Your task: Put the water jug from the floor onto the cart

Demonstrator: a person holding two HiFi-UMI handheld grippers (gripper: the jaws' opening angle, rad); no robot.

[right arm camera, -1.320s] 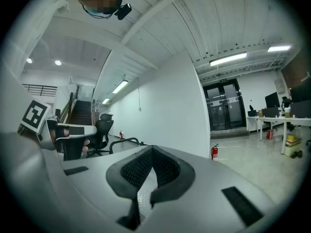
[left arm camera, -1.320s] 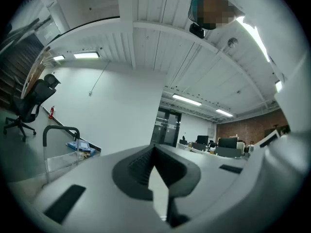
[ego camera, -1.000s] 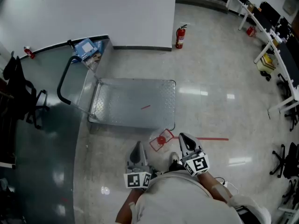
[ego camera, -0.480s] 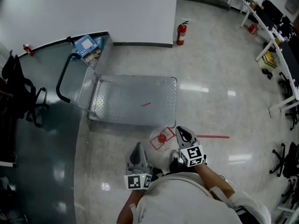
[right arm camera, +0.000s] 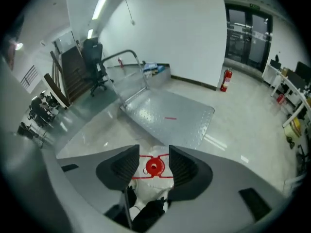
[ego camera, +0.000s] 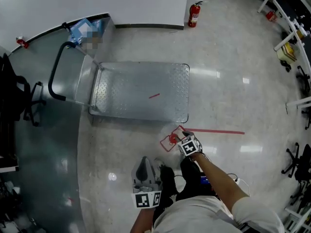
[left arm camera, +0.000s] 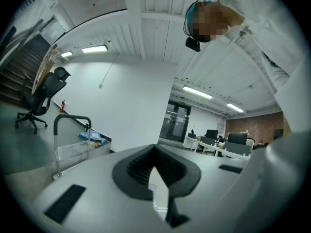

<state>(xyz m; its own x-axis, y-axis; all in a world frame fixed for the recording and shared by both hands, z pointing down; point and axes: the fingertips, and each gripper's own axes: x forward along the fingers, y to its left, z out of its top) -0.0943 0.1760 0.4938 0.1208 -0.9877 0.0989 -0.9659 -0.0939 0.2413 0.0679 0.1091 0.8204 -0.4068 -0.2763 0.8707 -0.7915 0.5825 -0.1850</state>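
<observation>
**Task object.** The water jug (ego camera: 170,139) stands upright on the floor (ego camera: 218,96). It is not on the cart (ego camera: 141,89). In the head view it sits just off the deck's near edge, at about 5 o'clock from the deck's centre, inside a red tape square (ego camera: 164,144). A red tape line (ego camera: 218,131) runs from that square toward 3 o'clock. The jug body is pale and translucent, and its red cap (right arm camera: 154,166) faces up.

**Right gripper.** The right gripper (ego camera: 181,140) points steeply down over the jug from its 4 o'clock side. In the right gripper view the jaws are opening, one on each side of the cap. A strip of the jug's body shows between each pad and the cap, so nothing is gripped.

**Left gripper.** The left gripper (ego camera: 144,165) is held at about 7 o'clock from the jug, apart from it, and points roughly level. In the left gripper view the jaws are clenched, tips together, with nothing between them.

**Cart.** The deck is bare tread plate with one short red mark (ego camera: 154,95) on it. The handle (ego camera: 54,76) rises at the 9 o'clock end.

**Surroundings.** A fire extinguisher (ego camera: 194,13) stands against the wall at about 1 o'clock from the cart. The person's forearm (ego camera: 218,181) extends to the right gripper from 5 o'clock.
</observation>
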